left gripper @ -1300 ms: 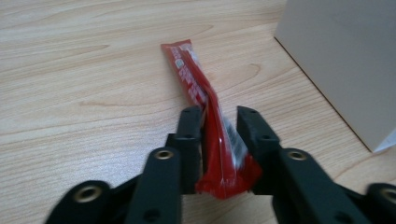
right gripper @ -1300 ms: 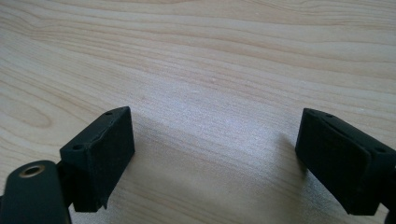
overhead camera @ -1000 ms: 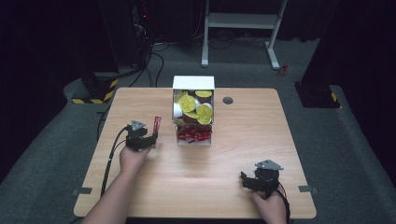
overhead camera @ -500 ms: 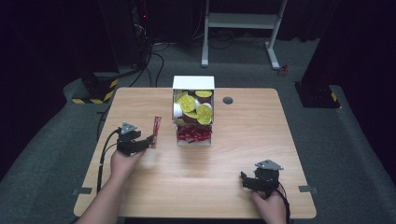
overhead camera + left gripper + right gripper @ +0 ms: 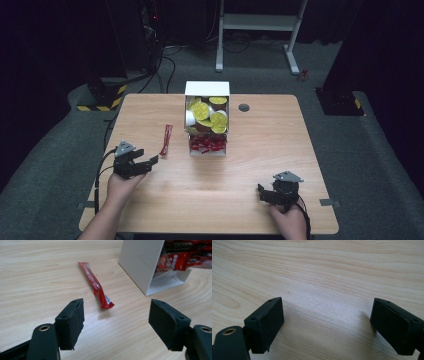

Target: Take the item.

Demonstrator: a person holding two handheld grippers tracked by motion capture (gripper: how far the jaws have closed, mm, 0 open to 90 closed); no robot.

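Change: left tool (image 5: pixel 148 162) has let go of red sachet (image 5: pixel 165 139) and pulled back toward desk's near-left; right tool (image 5: pixel 266 192) unmoved.
Left tool: released, jaws wide, black padded blocks.
Red sachet: slim glossy foil stick, flat on desk (image 5: pixel 150 110), just ahead of left tool, beside white box (image 5: pixel 207 89).
White box: tipped, w/ yellow-lidded cups, red sachets.
Right tool: released, over bare woodgrain, near-right.

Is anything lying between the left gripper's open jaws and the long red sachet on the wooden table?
No: in the left gripper view, bare wooden table separates the left gripper from the red sachet.
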